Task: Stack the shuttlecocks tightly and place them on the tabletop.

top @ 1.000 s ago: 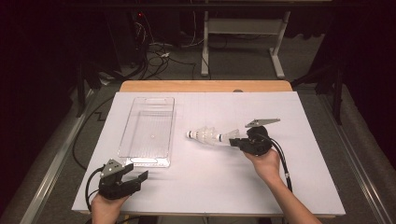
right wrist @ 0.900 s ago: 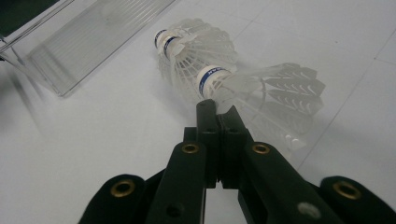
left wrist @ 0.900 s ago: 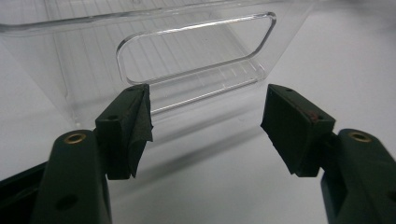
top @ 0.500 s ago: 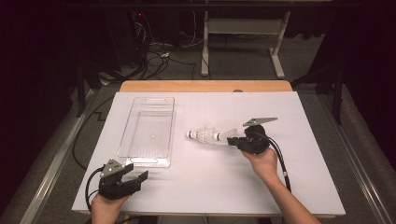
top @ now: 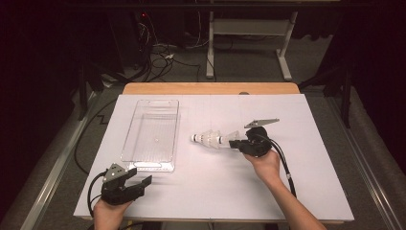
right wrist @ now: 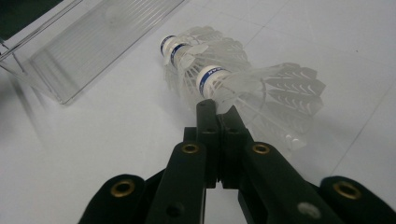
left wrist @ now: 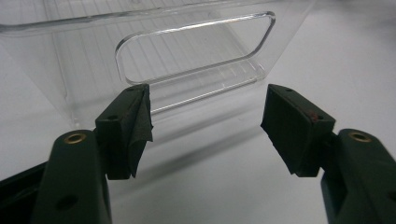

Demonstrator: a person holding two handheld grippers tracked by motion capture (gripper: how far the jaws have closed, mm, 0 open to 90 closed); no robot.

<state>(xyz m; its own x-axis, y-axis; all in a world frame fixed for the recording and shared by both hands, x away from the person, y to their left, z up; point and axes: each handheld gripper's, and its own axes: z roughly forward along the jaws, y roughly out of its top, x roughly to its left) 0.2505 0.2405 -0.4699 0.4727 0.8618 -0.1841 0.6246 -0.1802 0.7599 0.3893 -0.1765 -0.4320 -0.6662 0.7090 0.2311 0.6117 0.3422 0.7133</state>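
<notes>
At the left edge of the table, the left gripper (top: 140, 184) is held low over the white table covering (top: 201, 191), just short of the near end of the clear plastic bin (top: 152, 132). Its jaws stand wide apart with nothing between them, and in the left gripper view they frame the bin's handle cutout (left wrist: 194, 51), a rounded slot in a ribbed, glassy wall. The bin is a long, shallow rectangle, rigid and transparent, and it appears empty.

Further right, a nested stack of shuttlecocks (top: 210, 140) lies on its side on the covering, well apart from the bin, cork ends pointing toward the bin. At least three are counted in the right gripper view: white rounded corks with blue bands, thin translucent feathered skirts (right wrist: 285, 88) (light and easily crushed, by the look of them).

At the right, the right gripper (top: 238, 143) is closed on the skirt edge of the nearest shuttlecock (right wrist: 219, 81); its jaws are pressed together with a thin bit of skirt pinched between them.

The step in hand is judged to be the pickup of the stack, probably for placing in the bin. A gentle lift is called for next, kept level so the nested pieces are not shaken loose, then a carry leftward over the bin's rim.
</notes>
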